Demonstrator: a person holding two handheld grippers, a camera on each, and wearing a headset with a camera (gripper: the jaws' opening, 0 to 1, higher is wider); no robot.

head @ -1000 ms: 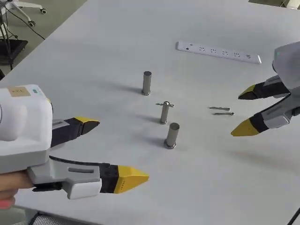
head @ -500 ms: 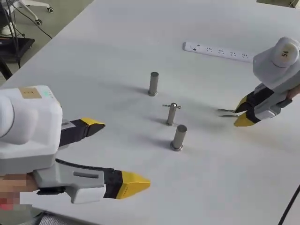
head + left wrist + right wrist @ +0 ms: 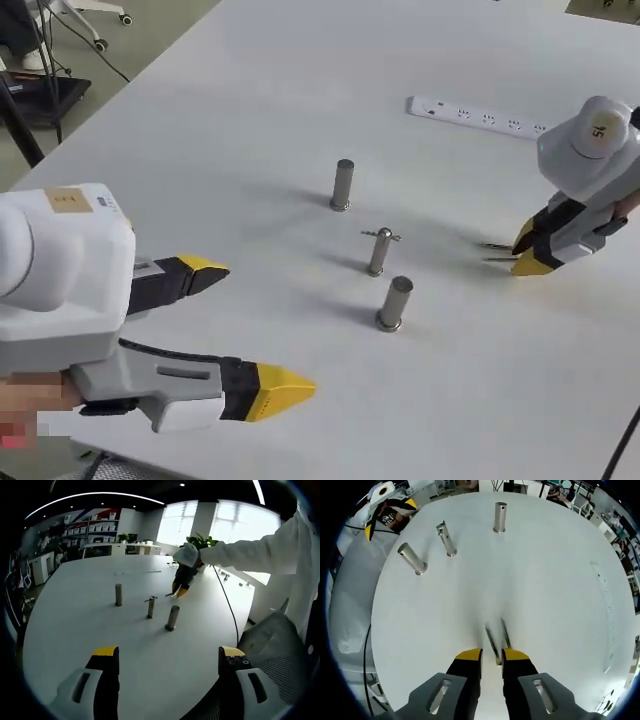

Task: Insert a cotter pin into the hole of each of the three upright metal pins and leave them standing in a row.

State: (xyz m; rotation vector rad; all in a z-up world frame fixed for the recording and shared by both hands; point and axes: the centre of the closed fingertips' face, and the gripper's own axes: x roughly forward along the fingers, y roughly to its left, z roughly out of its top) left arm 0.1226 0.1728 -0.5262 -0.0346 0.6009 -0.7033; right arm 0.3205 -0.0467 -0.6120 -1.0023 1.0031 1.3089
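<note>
We hold the left gripper [image 3: 268, 325] over the table's [image 3: 250, 110] near left edge, its jaws spread wide and empty. Mid-table stand three upright metal pins [image 3: 379, 252], the middle one already fitted. Near the right edge, the right gripper [image 3: 492, 654], jaws narrowly apart, straddles the near end of one of two loose cotter pins [image 3: 506, 631]. These lie flat, pointing lengthwise away from its tips.

My left gripper [image 3: 268, 325] has a white body with a little tan label on top and grey arms, then black fingers [image 3: 275, 385] tipped in bright yellow. The right gripper [image 3: 518, 255], at the right edge of the frame, has the same scheme: white, grey, black, yellow tips, plus a beige round sticker. The worktop [image 3: 200, 130] is plain off-white, no pattern. The three metal pins [image 3: 343, 185] are silvery grey and the cotter pins [image 3: 495, 247] a darker grey. The power strip [image 3: 480, 113], upper right, is white.
</note>
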